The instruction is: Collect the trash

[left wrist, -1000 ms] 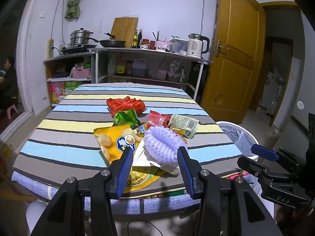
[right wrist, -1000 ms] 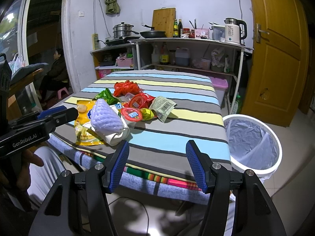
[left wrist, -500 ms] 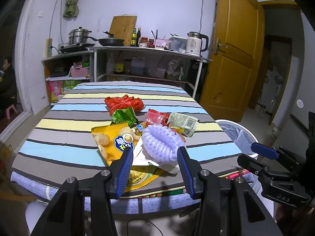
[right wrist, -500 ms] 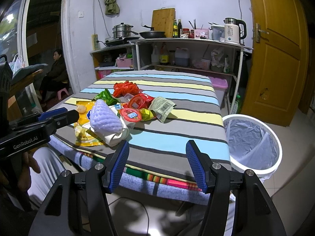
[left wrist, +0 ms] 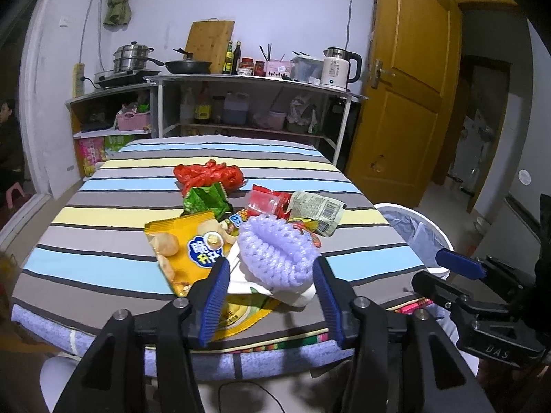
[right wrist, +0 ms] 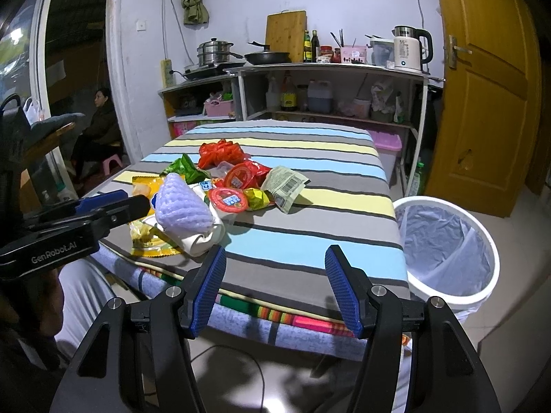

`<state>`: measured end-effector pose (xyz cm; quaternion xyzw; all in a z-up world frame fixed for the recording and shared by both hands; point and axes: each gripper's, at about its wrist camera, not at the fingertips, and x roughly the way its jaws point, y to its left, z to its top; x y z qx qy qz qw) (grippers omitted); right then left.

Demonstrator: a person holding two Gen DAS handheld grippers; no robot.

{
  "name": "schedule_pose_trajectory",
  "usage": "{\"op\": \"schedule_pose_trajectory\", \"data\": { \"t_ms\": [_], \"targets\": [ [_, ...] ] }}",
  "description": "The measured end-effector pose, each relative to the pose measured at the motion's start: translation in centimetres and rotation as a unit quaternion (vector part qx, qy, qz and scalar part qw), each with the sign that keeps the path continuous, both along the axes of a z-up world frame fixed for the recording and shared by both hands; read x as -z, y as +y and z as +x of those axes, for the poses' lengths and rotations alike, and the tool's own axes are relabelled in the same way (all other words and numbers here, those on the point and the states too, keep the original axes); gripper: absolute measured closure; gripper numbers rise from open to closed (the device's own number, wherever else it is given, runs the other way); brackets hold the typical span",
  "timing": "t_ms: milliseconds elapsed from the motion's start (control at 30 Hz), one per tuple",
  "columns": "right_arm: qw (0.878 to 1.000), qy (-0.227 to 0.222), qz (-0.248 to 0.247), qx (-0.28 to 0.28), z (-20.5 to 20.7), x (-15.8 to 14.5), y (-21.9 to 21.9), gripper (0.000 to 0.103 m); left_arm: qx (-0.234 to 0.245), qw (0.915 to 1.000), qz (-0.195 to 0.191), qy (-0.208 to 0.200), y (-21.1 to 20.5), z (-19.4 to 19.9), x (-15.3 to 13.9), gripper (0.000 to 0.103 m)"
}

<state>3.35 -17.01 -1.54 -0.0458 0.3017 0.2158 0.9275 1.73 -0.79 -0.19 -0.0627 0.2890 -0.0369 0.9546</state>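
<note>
A pile of trash is shown near the front edge of a tabletop (left wrist: 103,251) covered in a cloth striped grey, blue and yellow. Uppermost lies a lilac foam net sleeve (left wrist: 275,254) of ribbed, lattice texture, resting on a crumpled white paper wrapper (right wrist: 203,241); beneath and beside these lies a flat, glossy yellow snack bag (left wrist: 179,247). Further back are seen a crinkled green foil wrapper (left wrist: 206,199), a bunched red plastic bag (left wrist: 206,175), a round red-lidded cup (right wrist: 229,199) and a creased grey packet with a barcode (left wrist: 316,210). The left gripper (left wrist: 272,296) is held spread, its jaws having just been widening, with the foam sleeve framed ahead of the ribbed blue pads, untouched. The right gripper (right wrist: 275,289) is likewise held apart over bare cloth, empty. A white round bin lined with thin translucent plastic (right wrist: 447,241) stands on the floor beside the tabletop. The lower items of the pile are partly hidden.
</note>
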Motion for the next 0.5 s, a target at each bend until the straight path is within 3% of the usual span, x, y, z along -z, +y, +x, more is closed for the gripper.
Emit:
{"op": "schedule_pose_trajectory", "data": {
  "t_ms": [500],
  "targets": [
    [1.0,0.011,-0.003,0.003,1.7,0.7,0.0,0.042,0.016,0.9991,-0.017,0.034,-1.1,4.1,1.8,0.046]
  ]
}}
